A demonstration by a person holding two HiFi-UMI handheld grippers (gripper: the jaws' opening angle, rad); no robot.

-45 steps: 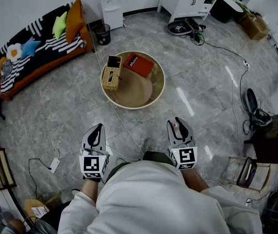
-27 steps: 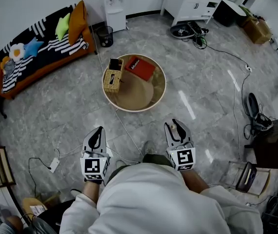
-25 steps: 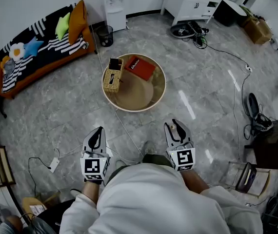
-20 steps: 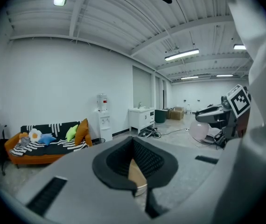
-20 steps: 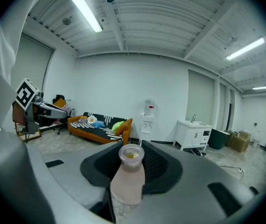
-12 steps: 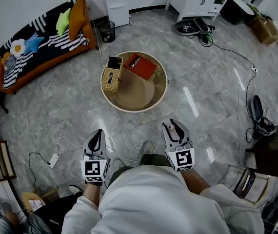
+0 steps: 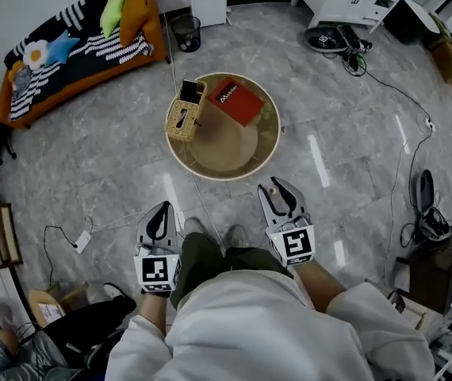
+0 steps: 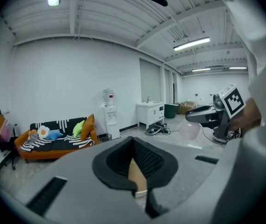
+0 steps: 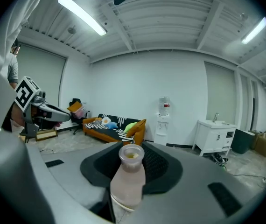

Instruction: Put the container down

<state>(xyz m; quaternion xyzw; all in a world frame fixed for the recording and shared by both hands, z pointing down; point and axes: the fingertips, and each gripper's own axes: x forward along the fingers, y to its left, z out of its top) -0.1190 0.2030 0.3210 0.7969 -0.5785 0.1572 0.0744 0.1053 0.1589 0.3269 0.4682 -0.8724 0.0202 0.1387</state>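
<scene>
My right gripper is shut on the container, a translucent pinkish bottle with a round open neck that stands upright between the jaws. From above only the bottle's top shows at the gripper's tip. The gripper hangs over the floor just short of the near rim of the round wooden table. My left gripper is level with it on the left, its jaws together and nothing in them. In the left gripper view the right gripper and its bottle show at the right.
On the table lie a wicker basket and a red book. A cable runs across the floor from the table toward my feet. An orange sofa, a waste bin and a white cabinet stand behind.
Both grippers have moved forward toward the round table, which now lies closer in the head view. The bottle has stayed in the right gripper.
</scene>
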